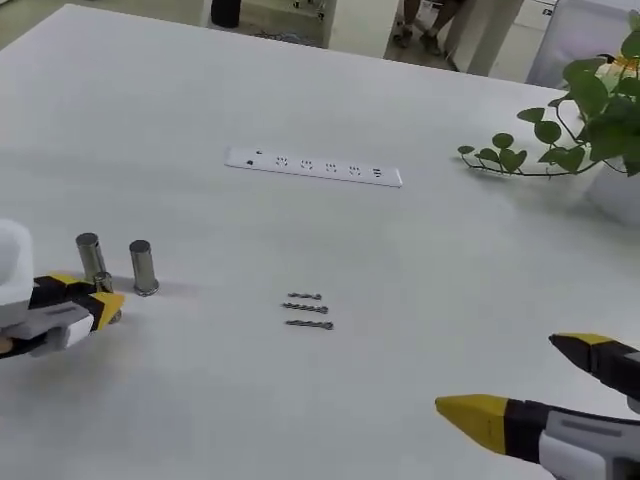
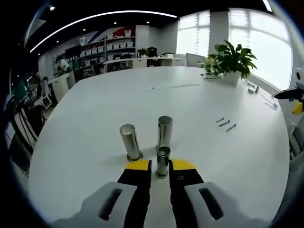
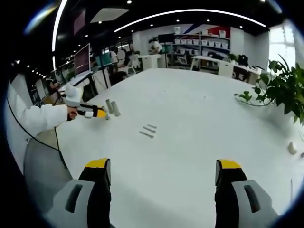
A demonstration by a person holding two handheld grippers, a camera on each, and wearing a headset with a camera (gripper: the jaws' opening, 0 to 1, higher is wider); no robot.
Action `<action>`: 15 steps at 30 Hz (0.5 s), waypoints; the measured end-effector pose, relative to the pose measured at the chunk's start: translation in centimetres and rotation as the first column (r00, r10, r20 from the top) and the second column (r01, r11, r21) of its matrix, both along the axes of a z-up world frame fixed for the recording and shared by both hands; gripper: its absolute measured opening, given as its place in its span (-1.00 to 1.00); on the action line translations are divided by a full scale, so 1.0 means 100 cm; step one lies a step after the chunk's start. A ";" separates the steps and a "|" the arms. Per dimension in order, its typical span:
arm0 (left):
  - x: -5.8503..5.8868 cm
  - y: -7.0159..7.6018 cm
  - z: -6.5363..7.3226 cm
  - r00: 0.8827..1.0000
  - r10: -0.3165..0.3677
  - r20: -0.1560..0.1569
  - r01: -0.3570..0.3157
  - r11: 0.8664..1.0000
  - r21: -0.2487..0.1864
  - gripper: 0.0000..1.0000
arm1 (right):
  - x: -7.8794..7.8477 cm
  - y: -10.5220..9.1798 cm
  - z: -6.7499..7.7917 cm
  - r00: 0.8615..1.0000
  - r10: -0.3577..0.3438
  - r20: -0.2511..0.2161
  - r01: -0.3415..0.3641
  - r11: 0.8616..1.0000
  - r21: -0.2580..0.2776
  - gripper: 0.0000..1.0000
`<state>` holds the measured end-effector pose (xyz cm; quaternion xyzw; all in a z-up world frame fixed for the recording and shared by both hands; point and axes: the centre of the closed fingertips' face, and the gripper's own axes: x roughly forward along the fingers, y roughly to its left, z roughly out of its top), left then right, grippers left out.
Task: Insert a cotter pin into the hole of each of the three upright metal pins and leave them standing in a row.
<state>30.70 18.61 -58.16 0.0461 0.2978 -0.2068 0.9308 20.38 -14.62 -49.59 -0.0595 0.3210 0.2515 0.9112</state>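
1. White table (image 1: 420, 260): wide matt top that carries every item below.
2. Front metal pin (image 2: 163, 159): short steel cylinder standing upright on the table. In the left gripper view it sits between two yellow-tipped jaws.
3. Left gripper (image 2: 161, 166): black jaws with yellow tips, drawn in against both sides of the front metal pin and gripping it low down. In the head view it sits at the left edge of the table.
4. Rear metal pins (image 2: 129, 141): two steel cylinders, both upright, standing just beyond the front metal pin. They are side by side, near each other but not touching.
5. Cotter pins (image 1: 307, 310): three lying flat and parallel, one just behind the next, near the middle of the table. They are well apart from all the metal pins and lie between the two grippers in the head view.
6. Right gripper (image 3: 164, 166): jaws spread wide over bare table top, at the near right of the head view and well apart from the cotter pins.
7. Power strip (image 1: 313, 166): white and flat, lying beyond the cotter pins.
8. Plant (image 1: 580, 120): green and leafy, at the far right, with one stem trailing along the table.
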 end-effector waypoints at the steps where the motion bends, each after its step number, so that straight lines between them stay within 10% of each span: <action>1: 0.000 0.000 0.000 1.000 0.003 0.000 -0.003 1.000 0.003 -0.80 | 0.000 0.000 0.000 1.000 -0.002 -0.001 0.002 1.000 -0.001 0.79; 15: 0.001 0.001 0.001 0.998 0.063 -0.018 -0.064 0.997 -0.034 -0.89 | 0.002 0.001 0.005 1.000 -0.004 0.014 0.004 1.000 -0.003 0.80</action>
